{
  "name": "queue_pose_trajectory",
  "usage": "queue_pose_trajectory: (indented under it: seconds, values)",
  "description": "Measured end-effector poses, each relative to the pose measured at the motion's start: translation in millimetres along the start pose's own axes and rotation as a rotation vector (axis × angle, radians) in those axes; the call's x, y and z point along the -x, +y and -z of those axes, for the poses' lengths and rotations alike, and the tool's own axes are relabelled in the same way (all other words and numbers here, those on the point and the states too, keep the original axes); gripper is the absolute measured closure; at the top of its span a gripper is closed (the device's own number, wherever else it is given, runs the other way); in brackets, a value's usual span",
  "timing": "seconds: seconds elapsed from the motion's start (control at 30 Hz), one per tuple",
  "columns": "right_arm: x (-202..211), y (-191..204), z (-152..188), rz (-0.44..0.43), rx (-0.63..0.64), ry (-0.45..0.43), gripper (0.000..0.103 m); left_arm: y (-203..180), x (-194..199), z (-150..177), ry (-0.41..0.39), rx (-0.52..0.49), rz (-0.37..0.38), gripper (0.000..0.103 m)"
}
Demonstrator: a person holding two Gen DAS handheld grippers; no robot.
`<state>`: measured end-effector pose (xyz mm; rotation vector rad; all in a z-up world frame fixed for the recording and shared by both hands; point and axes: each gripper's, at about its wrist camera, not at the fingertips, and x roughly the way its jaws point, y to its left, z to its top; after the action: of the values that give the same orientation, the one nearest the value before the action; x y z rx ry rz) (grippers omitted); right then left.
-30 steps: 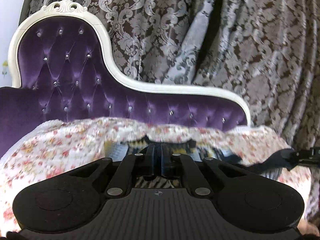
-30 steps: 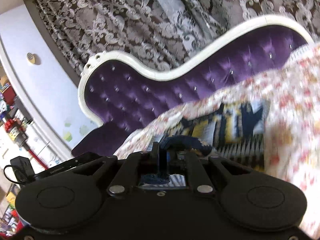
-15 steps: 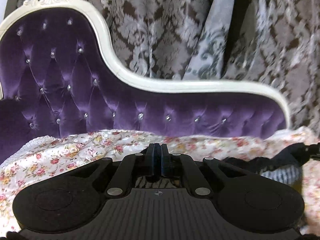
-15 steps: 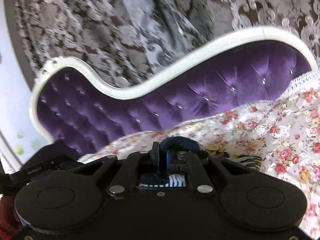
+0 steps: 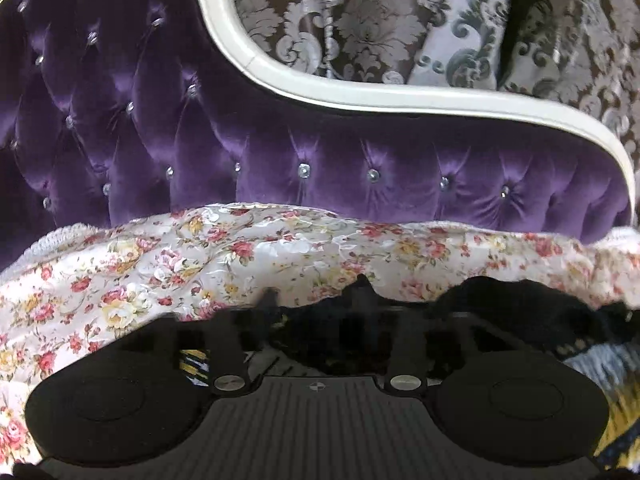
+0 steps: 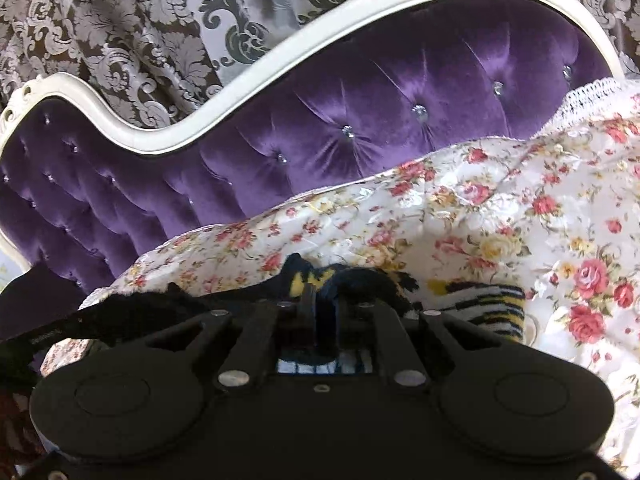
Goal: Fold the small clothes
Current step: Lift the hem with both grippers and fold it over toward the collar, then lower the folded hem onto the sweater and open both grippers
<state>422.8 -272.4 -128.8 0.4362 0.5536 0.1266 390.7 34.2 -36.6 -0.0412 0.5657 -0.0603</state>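
Damask curtains [image 5: 360, 32] in grey and brown hang behind everything, and in front of them runs the purple tufted sofa back [image 5: 280, 152], velvet with small glinting buttons and a curved white frame [image 5: 360, 98]. Over the seat lies a floral cover [image 5: 200, 256], shiny, quilted-looking, printed with roses and edged in white lace.

On that cover, right at my fingers, is the small garment [image 6: 492, 304] — a knit with black, white and yellow stripes and a dark navy edge. It lies low and close in both views, its long axis running roughly side to side between my two hands, so each hand sits at one end of it.

My right gripper [image 6: 324, 312] has its fingers nearly together, with a fold of the navy edge bunched up between them; I judge it pinched there. The striped part spreads off to the right of that grip, resting on the cover.

My left gripper [image 5: 320, 320] is harder to read: dark fabric is heaped across the finger area and the picture is smeared, so I cannot tell how far apart those fingers stand or whether they hold cloth. A striped corner [image 5: 196, 364] shows through the frame on its left, and more of the knit trails off to its right.

The cloth looks soft and limp — it will sag between the two ends.
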Motion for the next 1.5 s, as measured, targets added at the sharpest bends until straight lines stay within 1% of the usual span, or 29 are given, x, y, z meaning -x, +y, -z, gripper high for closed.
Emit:
queue_pose_trajectory:
  seconds: [0.03, 0.07, 0.1, 0.13, 0.2, 0.23, 0.27, 0.3, 0.37, 0.47, 0.5, 0.53, 0.6, 0.7, 0.8, 0.87, 0.9, 1.0, 1.13, 1.27, 1.5]
  values:
    - [-0.7, -1.6, 1.2, 0.001, -0.004, -0.001, 0.075, 3.3, 2.0, -1.5, -0.010, 0.017, 0.013, 0.047]
    - [-0.7, -2.6, 2.0, 0.001, -0.005, -0.005, 0.068, 6.0, 4.3, -3.5, -0.019, 0.031, 0.019, 0.035]
    - [-0.8, -2.8, 2.4, 0.003, -0.005, -0.012, 0.051, 8.1, 6.9, -5.7, -0.028, 0.039, 0.020, 0.024]
    - [0.0, -3.1, 2.7, 0.003, -0.003, -0.026, 0.037, 9.6, 10.7, -7.4, -0.043, 0.042, 0.018, 0.021]
    - [2.0, -2.5, 2.1, 0.011, 0.006, -0.053, 0.021, 10.7, 17.4, -9.8, -0.068, 0.033, 0.008, 0.016]
    - [3.8, -2.5, 1.2, 0.021, 0.011, -0.066, 0.019, 10.9, 20.8, -10.8, -0.074, 0.024, 0.003, 0.016]
    - [5.4, -2.8, 0.2, 0.024, 0.011, -0.075, 0.019, 11.2, 23.6, -11.3, -0.075, 0.015, 0.002, 0.014]
    - [7.7, -3.5, -0.8, 0.022, 0.007, -0.082, 0.017, 11.2, 25.7, -11.2, -0.072, 0.009, -0.002, 0.009]
    - [14.2, -2.4, -2.9, 0.020, 0.009, -0.098, 0.013, 10.8, 29.2, -10.2, -0.064, -0.002, 0.000, 0.005]
    - [26.7, 8.0, -3.1, 0.021, 0.064, -0.109, 0.010, 5.0, 36.1, -4.6, -0.043, -0.032, 0.002, 0.004]
    - [29.3, 13.1, -2.2, 0.022, 0.090, -0.100, 0.005, 1.3, 37.8, -1.9, -0.032, -0.048, 0.005, 0.000]
    - [31.2, 19.2, -0.5, 0.022, 0.118, -0.087, 0.000, -3.8, 38.6, 1.8, -0.019, -0.070, 0.004, 0.001]
    - [32.4, 32.9, 5.4, 0.019, 0.179, -0.061, 0.000, -15.1, 38.6, 9.3, 0.003, -0.123, -0.002, 0.001]
    - [26.6, 54.4, 18.9, 0.046, 0.302, -0.012, 0.000, -31.1, 33.0, 23.6, 0.042, -0.209, -0.025, 0.001]
    - [16.9, 64.4, 33.1, 0.096, 0.404, 0.034, 0.000, -31.4, 18.7, 37.1, 0.111, -0.210, -0.041, 0.001]
    - [8.8, 60.5, 41.9, 0.143, 0.429, 0.055, 0.000, -26.6, 6.5, 47.2, 0.153, -0.202, -0.069, 0.001]
    - [5.3, 56.4, 44.8, 0.159, 0.426, 0.063, 0.000, -22.5, 0.7, 52.7, 0.166, -0.189, -0.071, 0.000]
    - [1.3, 45.1, 50.7, 0.151, 0.408, 0.044, 0.000, -9.4, 0.2, 62.4, 0.119, -0.119, -0.034, 0.000]
    - [-2.6, 48.1, 54.6, 0.168, 0.433, 0.036, 0.000, -8.7, 0.1, 71.1, 0.067, -0.115, -0.032, 0.000]
    - [-3.1, 46.5, 56.3, 0.161, 0.430, 0.022, 0.000, -6.4, -1.3, 70.8, 0.073, -0.092, -0.018, 0.000]
    - [-1.0, 45.4, 61.1, 0.158, 0.436, -0.010, 0.000, -8.8, -2.7, 73.3, 0.065, -0.098, -0.030, 0.000]
